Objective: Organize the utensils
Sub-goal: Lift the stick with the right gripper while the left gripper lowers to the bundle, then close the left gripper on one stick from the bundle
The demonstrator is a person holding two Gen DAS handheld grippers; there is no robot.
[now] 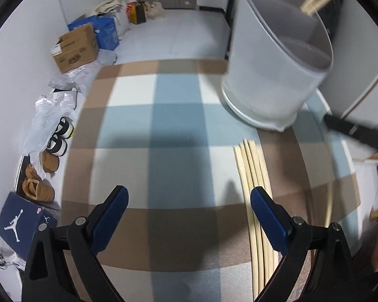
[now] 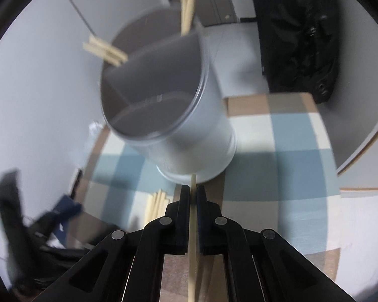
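While the right gripper (image 2: 193,193) keeps its jaws clenched on a single chopstick (image 2: 192,239), the grey divided holder (image 2: 189,130) stands just ahead on the checked surface (image 2: 302,136), several sticks already leaning in its far compartments. Remaining chopsticks (image 1: 254,183) lie bundled beside the left gripper (image 1: 189,201), whose jaws are released and empty. Good practice, judging by the layout: tip the stick upright, centre it over one compartment, then release.
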